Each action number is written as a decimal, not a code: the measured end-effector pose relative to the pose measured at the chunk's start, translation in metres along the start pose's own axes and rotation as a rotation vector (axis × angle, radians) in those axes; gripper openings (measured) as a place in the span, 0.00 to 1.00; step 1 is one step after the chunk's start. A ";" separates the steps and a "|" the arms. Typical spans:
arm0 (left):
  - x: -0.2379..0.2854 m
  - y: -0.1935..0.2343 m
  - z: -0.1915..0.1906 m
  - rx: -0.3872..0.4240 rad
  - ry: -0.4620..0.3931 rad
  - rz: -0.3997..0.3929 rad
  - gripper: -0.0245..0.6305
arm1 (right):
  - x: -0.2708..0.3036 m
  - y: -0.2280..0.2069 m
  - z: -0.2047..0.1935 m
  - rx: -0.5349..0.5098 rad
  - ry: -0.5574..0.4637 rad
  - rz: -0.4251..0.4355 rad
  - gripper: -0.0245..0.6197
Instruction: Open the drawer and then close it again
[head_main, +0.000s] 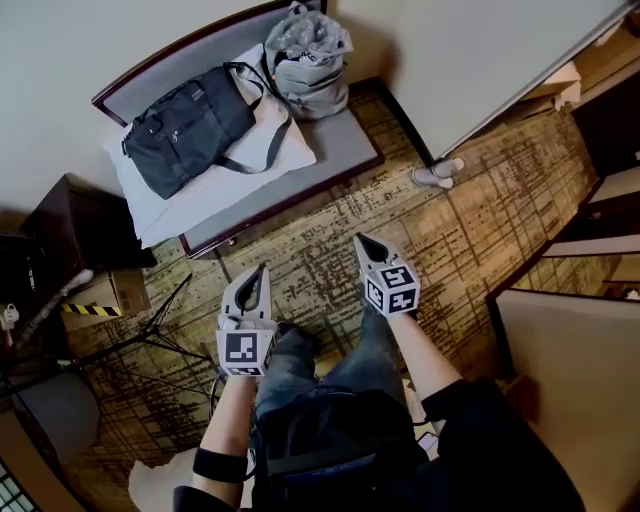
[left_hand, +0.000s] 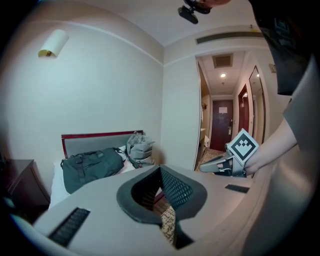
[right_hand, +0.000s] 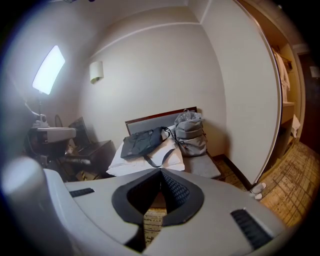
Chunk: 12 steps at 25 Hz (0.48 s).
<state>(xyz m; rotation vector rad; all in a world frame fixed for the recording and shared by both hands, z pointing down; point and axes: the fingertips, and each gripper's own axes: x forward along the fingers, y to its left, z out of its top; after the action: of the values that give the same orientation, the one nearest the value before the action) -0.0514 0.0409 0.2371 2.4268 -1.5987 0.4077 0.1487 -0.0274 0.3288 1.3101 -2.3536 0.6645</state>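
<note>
No drawer front shows plainly in any view. A dark wooden bedside cabinet (head_main: 82, 224) stands at the left beside the bed, also seen as the cabinet (right_hand: 93, 149) in the right gripper view. My left gripper (head_main: 262, 272) is held over the patterned carpet, shut with nothing between its jaws, its tips (left_hand: 161, 168) pointing toward the bed. My right gripper (head_main: 360, 241) hangs beside it a little further forward, also shut and empty, its jaws (right_hand: 160, 171) aimed at the bed. Both are well short of the cabinet.
A dark duffel bag (head_main: 190, 125) and a grey backpack (head_main: 308, 62) lie on the bed with a white pillow (head_main: 215, 180). White slippers (head_main: 438, 175) sit by the wall. A taped cardboard box (head_main: 102, 294) and tripod legs (head_main: 150, 330) stand at the left.
</note>
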 end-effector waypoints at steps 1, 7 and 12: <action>0.005 0.000 -0.008 0.018 0.009 0.010 0.04 | 0.006 -0.010 -0.003 0.021 0.000 0.002 0.05; 0.062 -0.033 -0.032 -0.009 0.036 0.063 0.04 | 0.050 -0.090 -0.032 0.113 0.001 -0.004 0.08; 0.114 -0.076 -0.059 -0.069 0.092 0.091 0.04 | 0.093 -0.155 -0.080 0.192 0.041 -0.018 0.10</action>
<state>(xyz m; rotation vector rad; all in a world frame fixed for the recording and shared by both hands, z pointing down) 0.0540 -0.0091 0.3299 2.2569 -1.6600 0.4644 0.2426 -0.1173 0.4780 1.3806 -2.2890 0.9215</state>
